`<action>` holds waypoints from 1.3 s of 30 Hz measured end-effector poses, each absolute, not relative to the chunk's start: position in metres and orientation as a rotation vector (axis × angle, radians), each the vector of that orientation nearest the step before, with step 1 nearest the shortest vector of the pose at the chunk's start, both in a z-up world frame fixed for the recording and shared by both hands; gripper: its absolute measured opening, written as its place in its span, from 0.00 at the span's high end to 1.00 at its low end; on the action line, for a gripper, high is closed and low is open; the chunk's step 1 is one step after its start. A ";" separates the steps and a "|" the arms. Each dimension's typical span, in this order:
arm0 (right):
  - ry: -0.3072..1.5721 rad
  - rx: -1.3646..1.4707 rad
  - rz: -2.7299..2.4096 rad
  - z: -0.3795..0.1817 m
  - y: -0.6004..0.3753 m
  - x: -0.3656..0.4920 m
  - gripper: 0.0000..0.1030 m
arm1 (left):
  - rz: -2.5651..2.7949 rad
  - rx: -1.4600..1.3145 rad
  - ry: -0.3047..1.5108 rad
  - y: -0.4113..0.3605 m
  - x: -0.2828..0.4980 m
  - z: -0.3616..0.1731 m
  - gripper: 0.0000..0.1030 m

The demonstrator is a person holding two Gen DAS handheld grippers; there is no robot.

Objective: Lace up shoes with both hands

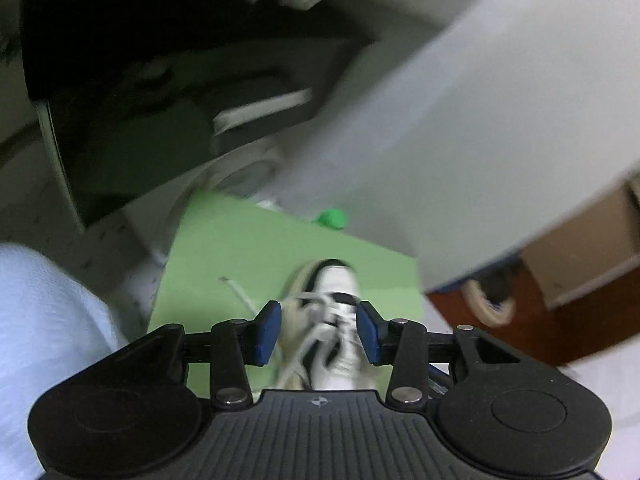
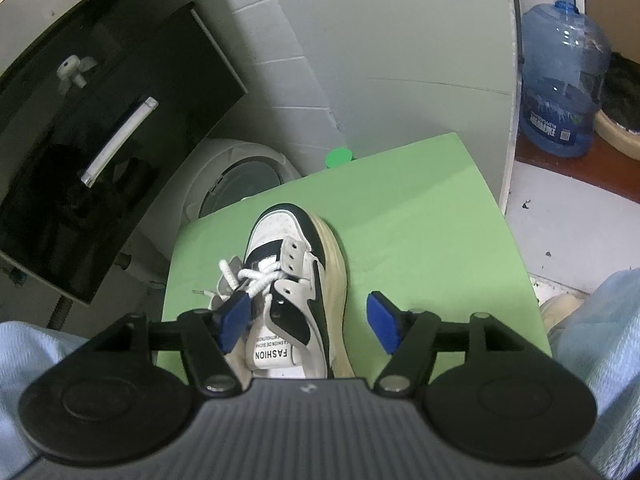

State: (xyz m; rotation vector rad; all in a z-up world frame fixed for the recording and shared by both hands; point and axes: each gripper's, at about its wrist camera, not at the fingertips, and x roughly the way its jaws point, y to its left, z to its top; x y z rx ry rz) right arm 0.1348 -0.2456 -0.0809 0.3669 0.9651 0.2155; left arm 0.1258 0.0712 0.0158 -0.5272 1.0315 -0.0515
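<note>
Shoe on a green mat, both tools apart.
Left wrist view, blurred: left tool (image 1: 319, 332) gapes above the shoe (image 1: 334, 320), pads clear. Right wrist view: right tool (image 2: 310, 322) straddles the smooth shoe (image 2: 296, 280); ropy white lace (image 2: 256, 280) bunched; flat mat (image 2: 420, 240) bare rightward.

One shoe (image 2: 296, 280), one lace (image 2: 256, 280) (white), one water jug (image 2: 560, 80).

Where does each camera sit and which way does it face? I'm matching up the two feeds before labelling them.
Left wrist: on the left tongs, aimed steeply down at the blurred shoe between open blue pads; a pale sleeve shows at left.
Right wrist: on the right tongs, looking down at the same shoe and its white lace; sleeves at both edges.
Shared: shoe, green mat, green cap.
</note>
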 end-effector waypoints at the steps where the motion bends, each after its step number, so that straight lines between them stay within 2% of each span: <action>1: 0.964 0.376 0.216 -0.081 -0.247 0.135 0.32 | -0.022 -0.542 1.053 0.070 0.136 0.003 0.61; 9: 0.958 0.455 0.233 -0.080 -0.254 0.136 0.27 | 0.161 -0.678 1.169 0.079 0.202 -0.090 0.65; 11: 0.969 0.489 0.230 -0.082 -0.257 0.137 0.23 | 0.191 -0.672 1.198 0.079 0.212 -0.108 0.68; 16: 0.985 0.565 0.225 -0.085 -0.264 0.138 0.23 | 0.271 -0.604 1.203 0.075 0.229 -0.139 0.68; 19: 0.997 0.601 0.233 -0.087 -0.266 0.139 0.23 | 0.290 -0.623 1.203 0.075 0.233 -0.149 0.70; 23: 1.015 0.619 0.245 -0.090 -0.265 0.139 0.23 | 0.313 -0.619 1.205 0.074 0.238 -0.157 0.81; 25: 1.014 0.615 0.247 -0.090 -0.265 0.139 0.23 | 0.320 -0.602 1.208 0.073 0.241 -0.161 0.84; 28: 1.015 0.622 0.245 -0.090 -0.265 0.138 0.22 | 0.335 -0.576 1.205 0.073 0.244 -0.166 0.84; 31: 1.018 0.629 0.245 -0.090 -0.265 0.138 0.22 | 0.318 -0.557 1.212 0.072 0.246 -0.168 0.97; 39: 1.018 0.616 0.235 -0.090 -0.264 0.138 0.22 | 0.255 -0.560 1.210 0.070 0.243 -0.155 0.97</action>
